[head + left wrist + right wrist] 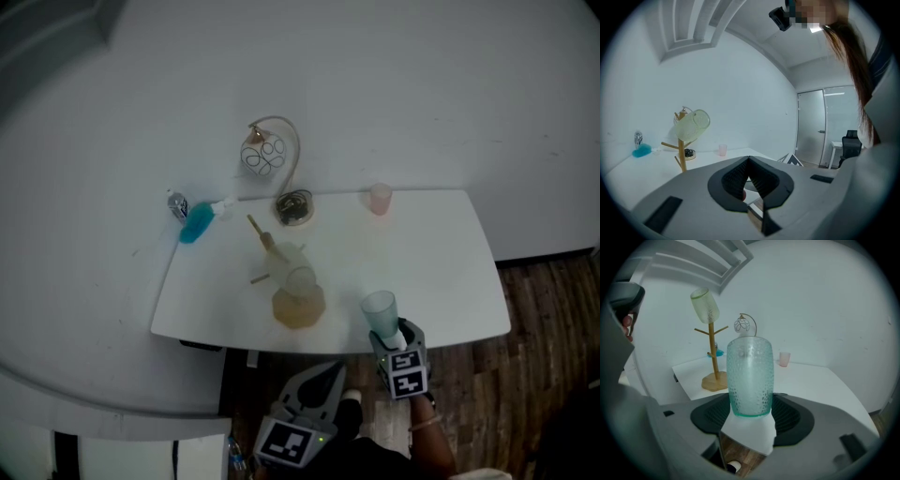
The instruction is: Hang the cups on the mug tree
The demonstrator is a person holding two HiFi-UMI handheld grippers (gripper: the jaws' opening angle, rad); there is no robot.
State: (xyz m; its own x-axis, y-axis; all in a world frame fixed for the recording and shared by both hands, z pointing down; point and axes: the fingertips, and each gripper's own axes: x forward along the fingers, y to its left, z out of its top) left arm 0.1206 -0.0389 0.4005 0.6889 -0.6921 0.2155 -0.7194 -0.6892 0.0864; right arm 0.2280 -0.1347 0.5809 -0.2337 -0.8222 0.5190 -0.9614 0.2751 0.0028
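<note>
Several other things are seen on the white table [450, 272] in the head view: a wire ornament lamp [269, 153] at the far edge, a blue object [196, 224] to the far left, and a small pink cup [380, 198] to the far right. The mug tree [298, 307] stands near the middle, with nothing between it and the right gripper [387, 335], which is held at the near edge and clamped on a green cup [380, 310]. The left gripper [323, 380] is held lower, off the near edge of the table.

One pair of jaws pressed together with nothing between them is shown in the left gripper view, on the left gripper [749, 161]. Beyond it the mug tree [682, 157] is seen, with a pale yellow cup [693, 124] tilted on its top, and the pink cup [722, 149] further off.

In the right gripper view the green cup [750, 376] is seen as dimpled, translucent and upright, gripped near its lower end by the right gripper [750, 406]. The mug tree [712, 352] stands far left of it, wooden, with a round base and bare side pegs, and the yellow cup [705, 305] sits on its top.

Three cups, one mug tree and two grippers are counted
</note>
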